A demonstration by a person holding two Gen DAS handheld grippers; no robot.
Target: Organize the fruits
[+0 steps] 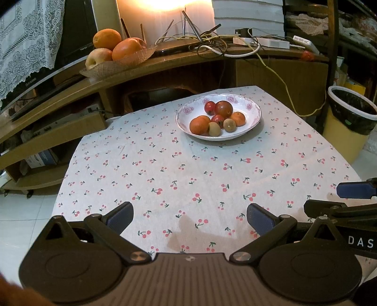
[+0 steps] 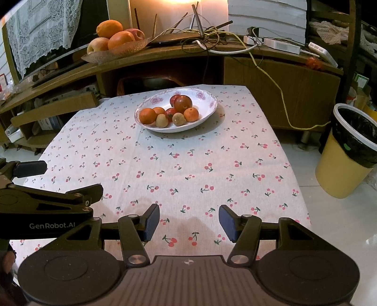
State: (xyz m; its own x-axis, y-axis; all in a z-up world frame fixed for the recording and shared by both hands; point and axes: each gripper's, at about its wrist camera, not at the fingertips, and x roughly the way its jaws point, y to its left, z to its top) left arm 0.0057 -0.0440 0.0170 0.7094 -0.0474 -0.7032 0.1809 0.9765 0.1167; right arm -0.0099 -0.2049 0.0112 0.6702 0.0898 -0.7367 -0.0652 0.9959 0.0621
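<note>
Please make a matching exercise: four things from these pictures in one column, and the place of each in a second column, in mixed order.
1. white floral bowl
2. glass fruit tray
3. yellow bin
4. left gripper

A. on the floor beside the table
B. on the wooden shelf
C. above the near table edge, open
D. at the far end of the cherry tablecloth

Pairs: 1-D, 2-B, 3-A, 4-C

Table (image 2: 212,169) under cherry-print cloth filled centre frame. Wooden TV cabinet (image 2: 282,80) ran across the top, warm light (image 1: 165,4) glaring above it. Yellow waste bin (image 2: 341,164) stood at right on pale tiled floor (image 2: 325,223). Lace cloth (image 1: 26,40) hung upper left.
</note>
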